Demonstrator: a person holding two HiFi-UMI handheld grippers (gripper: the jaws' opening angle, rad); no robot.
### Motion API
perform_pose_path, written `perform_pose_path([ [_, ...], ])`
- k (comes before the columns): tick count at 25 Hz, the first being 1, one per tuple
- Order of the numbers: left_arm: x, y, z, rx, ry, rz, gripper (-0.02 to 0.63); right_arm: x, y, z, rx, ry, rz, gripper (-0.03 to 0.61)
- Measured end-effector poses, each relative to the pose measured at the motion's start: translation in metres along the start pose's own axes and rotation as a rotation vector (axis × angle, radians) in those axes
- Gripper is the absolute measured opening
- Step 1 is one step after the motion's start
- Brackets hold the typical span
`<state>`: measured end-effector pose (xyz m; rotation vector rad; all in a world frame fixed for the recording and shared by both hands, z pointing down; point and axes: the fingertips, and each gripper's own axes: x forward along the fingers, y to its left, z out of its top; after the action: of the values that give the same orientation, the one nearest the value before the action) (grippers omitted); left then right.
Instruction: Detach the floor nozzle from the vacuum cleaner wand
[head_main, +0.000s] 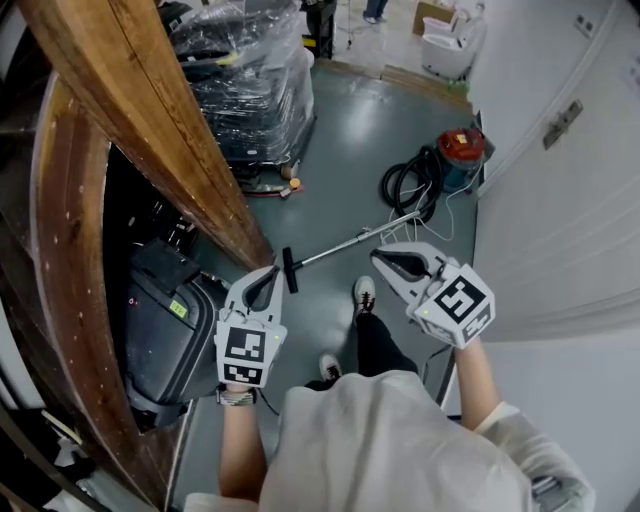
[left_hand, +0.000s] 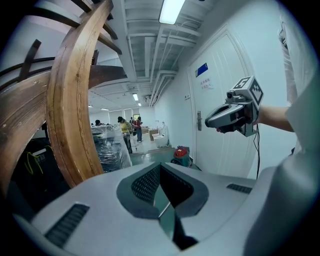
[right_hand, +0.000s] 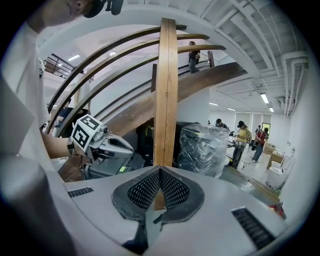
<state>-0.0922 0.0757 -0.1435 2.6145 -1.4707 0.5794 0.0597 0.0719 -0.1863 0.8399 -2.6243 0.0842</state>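
The vacuum lies on the grey floor in the head view: a red canister (head_main: 461, 148), a coiled black hose (head_main: 409, 184), and a thin metal wand (head_main: 345, 244) that ends in a small black floor nozzle (head_main: 290, 270). My left gripper (head_main: 273, 271) hovers high above the floor, its tip lining up with the nozzle in this view, jaws shut and empty. My right gripper (head_main: 379, 257) hangs above the wand's upper part, also shut on nothing. The left gripper view shows its shut jaws (left_hand: 160, 168) and the canister (left_hand: 181, 152) far off. The right gripper's jaws (right_hand: 160, 171) face a wooden post.
A wooden stair stringer (head_main: 150, 130) and a dark case (head_main: 165, 325) stand to the left. A plastic-wrapped pallet (head_main: 250, 85) sits behind. A white wall with a door (head_main: 560, 190) runs along the right. My shoes (head_main: 364, 294) stand near the wand. People (left_hand: 123, 131) are far down the hall.
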Motion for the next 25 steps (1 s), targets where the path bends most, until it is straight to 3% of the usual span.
perform_pose_path([
  [16,0.048,0.025,0.032,-0.026,-0.01,0.084,-0.004,0.037,-0.052,0.014,-0.035,-0.054,0.087,0.028],
  [19,0.048,0.032,0.03,-0.067,-0.004,0.107,-0.004,0.041,-0.055,0.01,-0.052,-0.047,0.082,0.028],
  [25,0.045,0.018,0.016,-0.111,0.002,0.07,-0.003,0.037,-0.05,0.0,-0.037,-0.035,0.064,0.028],
])
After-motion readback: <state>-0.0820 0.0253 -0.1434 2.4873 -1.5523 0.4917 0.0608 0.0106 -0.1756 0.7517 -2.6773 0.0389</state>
